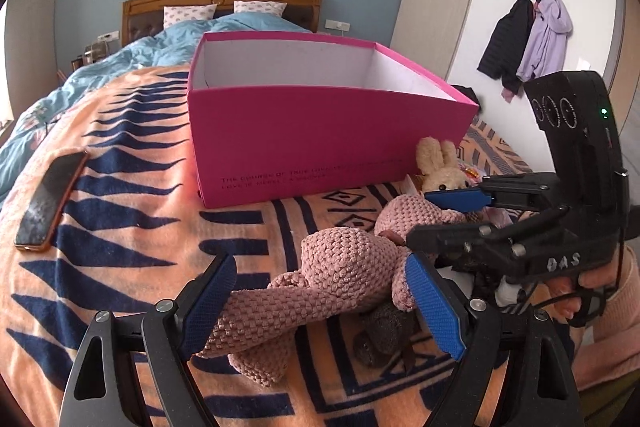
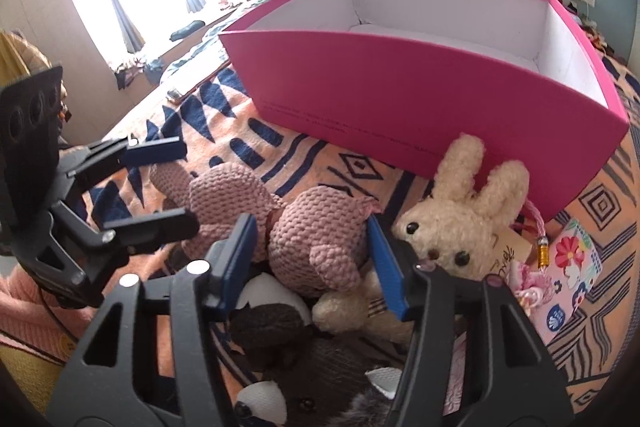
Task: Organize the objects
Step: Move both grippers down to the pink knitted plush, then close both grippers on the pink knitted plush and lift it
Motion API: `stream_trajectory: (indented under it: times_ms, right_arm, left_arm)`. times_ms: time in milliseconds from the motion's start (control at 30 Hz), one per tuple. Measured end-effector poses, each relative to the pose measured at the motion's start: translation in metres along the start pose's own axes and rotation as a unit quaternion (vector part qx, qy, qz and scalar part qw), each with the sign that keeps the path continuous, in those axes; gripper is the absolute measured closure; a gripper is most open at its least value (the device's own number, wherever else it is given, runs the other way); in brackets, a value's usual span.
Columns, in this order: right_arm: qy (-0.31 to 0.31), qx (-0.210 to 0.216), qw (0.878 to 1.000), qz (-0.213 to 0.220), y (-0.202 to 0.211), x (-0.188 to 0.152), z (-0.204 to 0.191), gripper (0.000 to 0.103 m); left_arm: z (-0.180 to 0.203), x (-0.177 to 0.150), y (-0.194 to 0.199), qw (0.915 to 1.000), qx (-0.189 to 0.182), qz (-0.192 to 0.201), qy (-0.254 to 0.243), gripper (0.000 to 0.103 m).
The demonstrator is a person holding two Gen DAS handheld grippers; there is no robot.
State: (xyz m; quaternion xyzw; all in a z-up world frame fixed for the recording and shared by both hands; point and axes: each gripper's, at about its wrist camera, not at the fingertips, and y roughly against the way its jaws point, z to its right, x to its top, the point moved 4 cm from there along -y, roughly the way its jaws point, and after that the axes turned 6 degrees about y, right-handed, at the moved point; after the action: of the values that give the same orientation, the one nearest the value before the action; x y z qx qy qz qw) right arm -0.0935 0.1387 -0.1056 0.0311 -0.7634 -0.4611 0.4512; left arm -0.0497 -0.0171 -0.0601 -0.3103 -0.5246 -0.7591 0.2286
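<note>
A pink crocheted toy (image 1: 340, 263) lies on the patterned blanket in front of an open pink box (image 1: 320, 147). My left gripper (image 1: 324, 311) is open around its long ears and head. My right gripper (image 2: 312, 255) is open around the toy's body (image 2: 316, 235); it also shows in the left wrist view (image 1: 444, 215). The left gripper appears in the right wrist view (image 2: 172, 183), open around the toy's ear end. A cream plush rabbit (image 2: 460, 223) lies just right of the pink toy, against the box (image 2: 420, 91). The box interior looks empty.
A phone (image 1: 48, 203) lies on the blanket at the left. A grey and white plush (image 2: 288, 343) lies under my right gripper. A floral card (image 2: 568, 267) and a pink charm (image 2: 532, 283) lie right of the rabbit. Blue duvet and pillows lie beyond the box.
</note>
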Motion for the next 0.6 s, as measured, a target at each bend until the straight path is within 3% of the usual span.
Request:
stream_trajectory:
  times_ms: [200,400,600]
  right_arm:
    - [-0.009,0.000,1.000,-0.005,0.001,0.002,0.005,0.047]
    - [0.001,0.002,0.999,-0.037,-0.010,-0.001,0.001,0.045]
    - [-0.010,0.015,0.999,-0.030,-0.011,-0.002,0.002,0.047]
  left_arm:
    - [0.002,-0.002,0.002,0.9998,-0.014,-0.010,-0.006,0.023]
    - [0.004,-0.005,0.001,0.9985,-0.041,-0.035,-0.010,0.037]
    - [0.011,-0.012,0.004,0.9974,-0.048,-0.050,-0.021,0.048]
